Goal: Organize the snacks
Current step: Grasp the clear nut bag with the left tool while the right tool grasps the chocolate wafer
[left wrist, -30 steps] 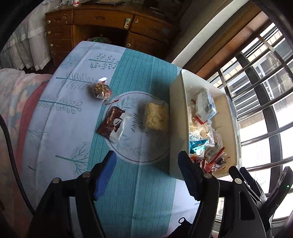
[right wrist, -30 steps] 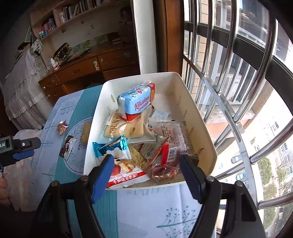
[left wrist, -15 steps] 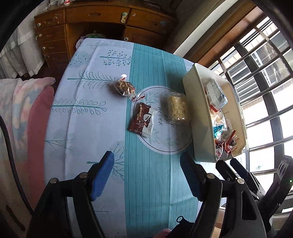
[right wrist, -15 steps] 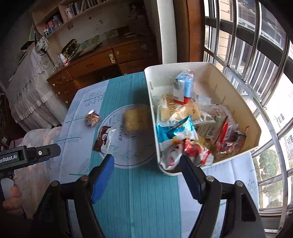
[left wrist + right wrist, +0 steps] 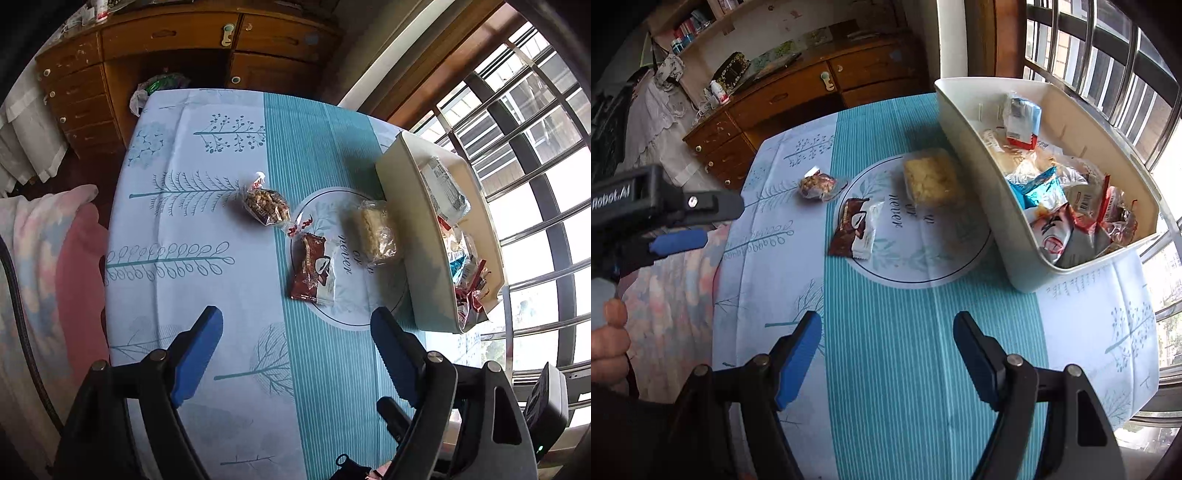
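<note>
Three snacks lie on the tablecloth: a clear pack of nuts (image 5: 266, 206) (image 5: 817, 185), a brown and white packet (image 5: 313, 271) (image 5: 854, 229) and a clear-wrapped yellow cake (image 5: 376, 230) (image 5: 929, 181). A cream bin (image 5: 400, 206) (image 5: 964, 122) on the right holds several wrapped snacks. My left gripper (image 5: 295, 332) is open and empty above the table, short of the brown packet; it also shows at the left edge of the right wrist view (image 5: 679, 240). My right gripper (image 5: 886, 336) is open and empty, over the teal stripe.
A wooden desk with drawers (image 5: 177, 48) (image 5: 798, 96) stands beyond the table's far edge. A barred window (image 5: 535, 166) (image 5: 1108, 55) runs along the right behind the bin. A pink patterned blanket (image 5: 44, 258) lies off the table's left side.
Both grippers have pulled back from the bin and swung left. The right wrist view went from looking into the bin to taking in the loose snacks. Nothing was picked up.
</note>
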`<state>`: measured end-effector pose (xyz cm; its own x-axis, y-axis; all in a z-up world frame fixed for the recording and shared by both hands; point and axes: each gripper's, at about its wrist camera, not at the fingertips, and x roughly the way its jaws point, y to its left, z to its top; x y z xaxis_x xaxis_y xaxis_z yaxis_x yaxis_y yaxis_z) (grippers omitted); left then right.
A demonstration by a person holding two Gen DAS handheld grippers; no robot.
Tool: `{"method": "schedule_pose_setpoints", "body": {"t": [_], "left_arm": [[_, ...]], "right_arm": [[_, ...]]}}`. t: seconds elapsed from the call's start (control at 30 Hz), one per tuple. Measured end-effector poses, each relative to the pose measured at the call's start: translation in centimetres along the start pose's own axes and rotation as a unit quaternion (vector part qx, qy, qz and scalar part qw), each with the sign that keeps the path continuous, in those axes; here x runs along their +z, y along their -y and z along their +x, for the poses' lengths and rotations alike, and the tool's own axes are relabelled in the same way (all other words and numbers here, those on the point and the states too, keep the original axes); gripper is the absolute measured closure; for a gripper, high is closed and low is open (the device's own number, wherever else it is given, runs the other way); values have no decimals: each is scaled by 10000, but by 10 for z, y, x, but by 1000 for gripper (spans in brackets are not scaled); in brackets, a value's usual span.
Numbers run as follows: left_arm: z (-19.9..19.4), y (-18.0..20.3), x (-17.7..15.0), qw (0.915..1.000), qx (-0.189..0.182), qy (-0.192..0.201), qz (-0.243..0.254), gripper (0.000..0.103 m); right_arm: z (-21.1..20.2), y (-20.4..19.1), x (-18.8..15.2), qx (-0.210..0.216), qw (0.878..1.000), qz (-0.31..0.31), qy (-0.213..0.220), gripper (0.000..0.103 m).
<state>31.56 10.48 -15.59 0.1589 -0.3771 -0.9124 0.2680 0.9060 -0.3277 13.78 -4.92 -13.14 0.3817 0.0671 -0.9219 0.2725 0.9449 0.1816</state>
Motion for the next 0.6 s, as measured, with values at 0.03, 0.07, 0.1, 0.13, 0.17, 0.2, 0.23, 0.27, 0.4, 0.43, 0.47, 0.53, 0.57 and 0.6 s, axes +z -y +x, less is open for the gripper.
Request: {"method": "schedule_pose_setpoints", "body": {"t": [0.03, 0.07, 0.1, 0.13, 0.17, 0.2, 0.23, 0.27, 0.4, 0.43, 0.47, 0.53, 0.57, 0.6], "left_arm": [[3, -1, 4, 10000, -14, -27, -4, 19], [6, -1, 7, 10000, -24, -53, -4, 18], [8, -1, 11, 10000, -46, -71, 1, 18], [10, -2, 14, 9999, -63, -89, 11, 18], [13, -2, 18, 9999, -80, -110, 20, 18], [15, -3, 22, 9999, -96, -127, 12, 18], [18, -3, 25, 9999, -95, -142, 4, 18], [20, -3, 29, 9998, -88, -159, -4, 18], [33, -6, 47, 9995, -96, -309, -65, 18], [38, -7, 53, 9992, -105, -363, -105, 18], [43, -8, 57, 9991, -93, -394, -136, 18], [52, -10, 66, 9989, -4, -436, -185, 18], [57, -12, 69, 9987, 24, -461, -223, 18], [63, -14, 73, 9983, 34, -498, -302, 18]], "right_arm": [[2, -4, -1, -28, 10000, -32, -30, 28], [3, -7, -2, -58, 10000, -68, -43, 28], [4, -11, -3, -85, 9999, -112, -37, 28], [5, -15, -3, -101, 9998, -147, -23, 28], [7, -18, -3, -127, 9997, -184, -13, 28], [8, -20, -2, -169, 9996, -211, -3, 28], [10, -22, -1, -196, 9995, -231, 14, 28], [12, -24, 0, -209, 9995, -242, 39, 28], [25, -26, 8, -321, 9990, -279, 114, 28], [29, -27, 11, -348, 9989, -304, 128, 28], [32, -27, 13, -359, 9987, -340, 136, 28], [42, -29, 17, -361, 9984, -408, 148, 28], [46, -30, 19, -353, 9983, -432, 147, 28], [50, -31, 21, -341, 9982, -463, 151, 29]]}}
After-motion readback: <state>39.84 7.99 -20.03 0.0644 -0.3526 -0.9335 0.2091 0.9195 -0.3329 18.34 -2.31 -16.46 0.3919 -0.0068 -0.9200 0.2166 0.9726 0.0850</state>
